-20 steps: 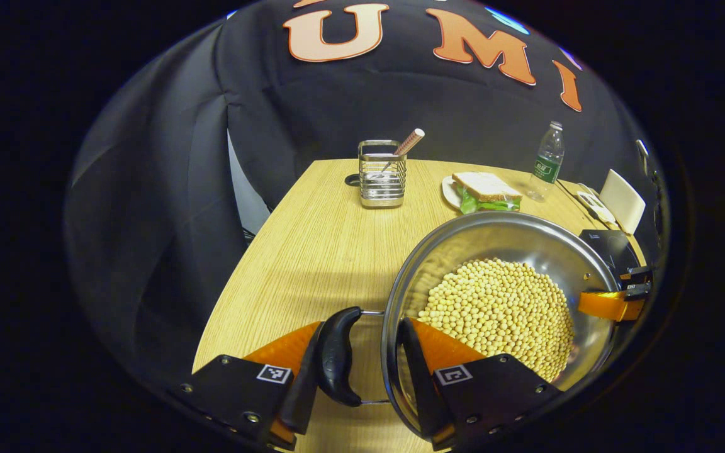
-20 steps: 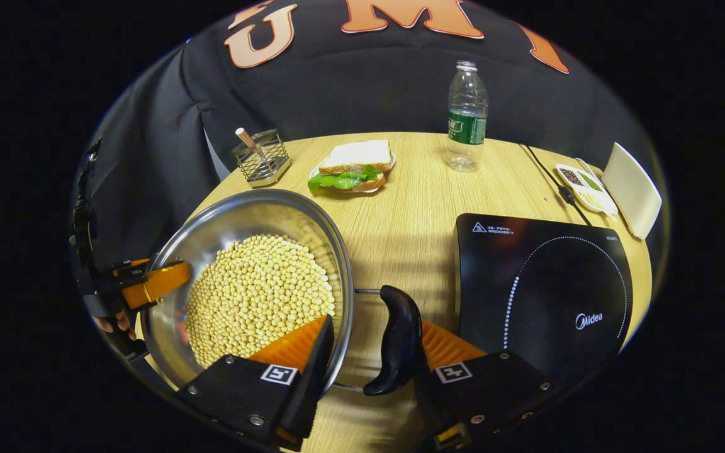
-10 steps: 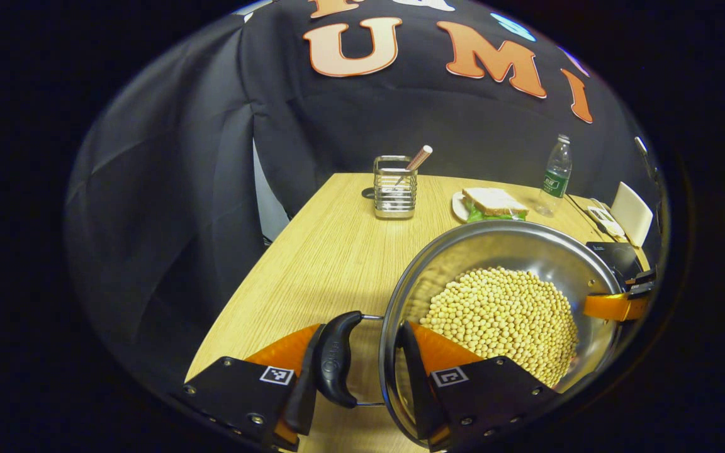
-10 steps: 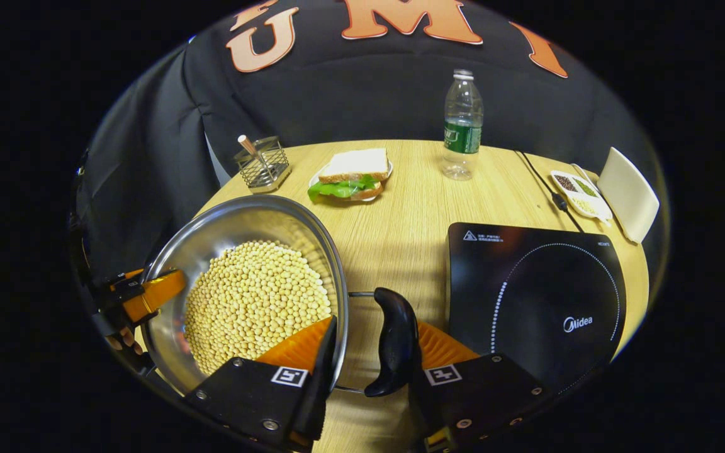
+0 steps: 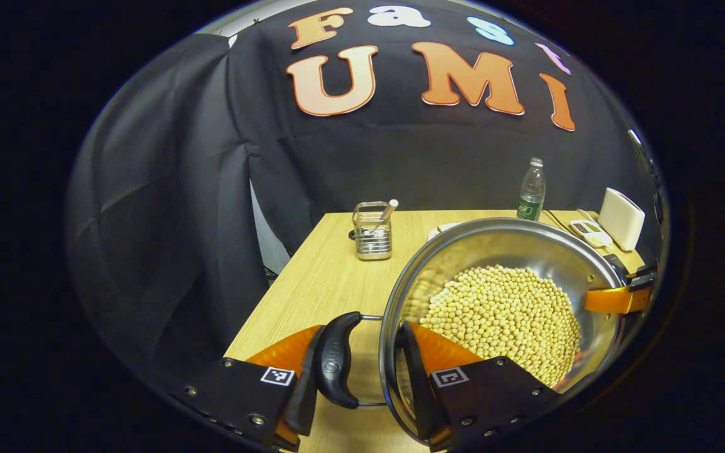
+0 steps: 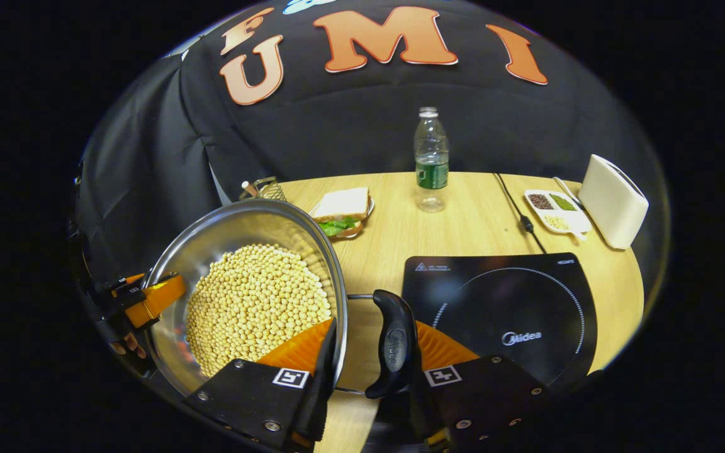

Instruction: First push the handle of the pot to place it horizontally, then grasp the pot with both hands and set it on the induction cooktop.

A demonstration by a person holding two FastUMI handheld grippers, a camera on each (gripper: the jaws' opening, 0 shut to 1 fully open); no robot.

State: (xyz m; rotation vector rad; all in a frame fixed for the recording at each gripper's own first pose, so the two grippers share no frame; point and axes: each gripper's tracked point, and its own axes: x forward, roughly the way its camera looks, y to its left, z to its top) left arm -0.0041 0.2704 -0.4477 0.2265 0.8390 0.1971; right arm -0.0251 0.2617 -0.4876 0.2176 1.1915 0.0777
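Both grippers, left and right, clamp the bean-filled steel pot at rim and black side handles, keeping it level toward the black induction cooktop near the desk's front edge.

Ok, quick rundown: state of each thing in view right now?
Pot: full of beans, lifted, gripped on both sides.
Left claw: shut across pot rim and side handle.
Right claw: shut across rim and other handle.
Induction cooktop: bare, nothing on it.
Water bottle: upright, capped.
Sandwich: on its plate.
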